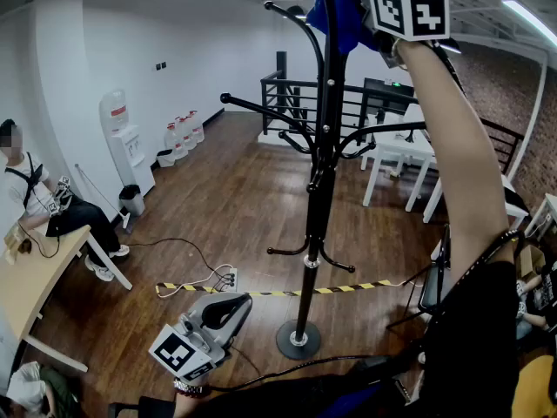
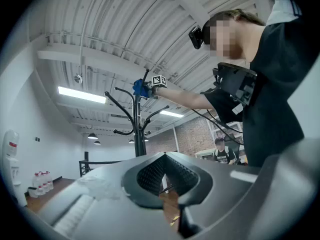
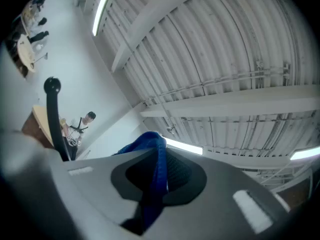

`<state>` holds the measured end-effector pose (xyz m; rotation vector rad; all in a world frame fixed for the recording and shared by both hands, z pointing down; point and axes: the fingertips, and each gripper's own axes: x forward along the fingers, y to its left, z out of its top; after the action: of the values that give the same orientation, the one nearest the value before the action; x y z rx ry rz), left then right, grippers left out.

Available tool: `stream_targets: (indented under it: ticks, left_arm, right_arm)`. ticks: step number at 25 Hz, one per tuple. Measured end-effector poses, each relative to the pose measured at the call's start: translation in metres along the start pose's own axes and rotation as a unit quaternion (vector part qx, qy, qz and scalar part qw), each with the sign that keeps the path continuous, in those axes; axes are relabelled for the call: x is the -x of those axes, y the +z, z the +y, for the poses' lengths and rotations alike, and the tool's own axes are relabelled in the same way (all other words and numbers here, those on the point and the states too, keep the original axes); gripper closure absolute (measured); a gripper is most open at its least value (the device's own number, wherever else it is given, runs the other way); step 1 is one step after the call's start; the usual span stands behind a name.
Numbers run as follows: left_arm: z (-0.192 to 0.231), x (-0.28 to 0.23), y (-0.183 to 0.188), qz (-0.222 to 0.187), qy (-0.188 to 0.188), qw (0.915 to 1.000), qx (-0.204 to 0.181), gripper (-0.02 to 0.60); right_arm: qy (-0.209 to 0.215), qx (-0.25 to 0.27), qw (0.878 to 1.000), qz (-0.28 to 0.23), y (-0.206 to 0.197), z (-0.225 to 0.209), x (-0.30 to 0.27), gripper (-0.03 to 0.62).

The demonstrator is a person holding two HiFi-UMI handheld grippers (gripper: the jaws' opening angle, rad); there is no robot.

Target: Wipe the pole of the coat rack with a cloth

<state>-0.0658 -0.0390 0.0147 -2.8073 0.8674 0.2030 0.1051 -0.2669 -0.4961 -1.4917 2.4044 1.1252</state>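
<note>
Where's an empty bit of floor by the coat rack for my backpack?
The bare wooden floor between the coat rack and the water dispenser is widest. Crowded: the power strip and striped tape left of the rack's base, and the white tables to its right.

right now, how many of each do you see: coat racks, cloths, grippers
coat rack: 1
blue cloth: 1
grippers: 2 (left gripper, nothing between its jaws; right gripper, jaws shut on the blue cloth)
total: 4
</note>
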Motion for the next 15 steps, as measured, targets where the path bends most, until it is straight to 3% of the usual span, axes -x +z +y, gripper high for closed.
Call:
stream_targets:
  ticks: [4, 10, 15]
  left_arm:
    - [0.001, -0.012, -0.008, 0.009, -0.019, 0.9998, -0.002, 0.575]
    - [0.003, -0.032, -0.011, 0.012, -0.049, 0.9987, 0.003, 0.575]
    - [-0.014, -0.046, -0.002, 0.017, -0.085, 0.9961, -0.015, 0.575]
  right_arm:
    - [0.039, 0.004, 0.999, 0.019, -0.007, 0.017, 0.007, 0.571]
    - [0.063, 0.063, 0.989, 0.114, -0.04, 0.05, 0.026, 0.569]
    - [0.097, 0.063, 0.978, 0.172, -0.063, 0.07, 0.038, 0.569]
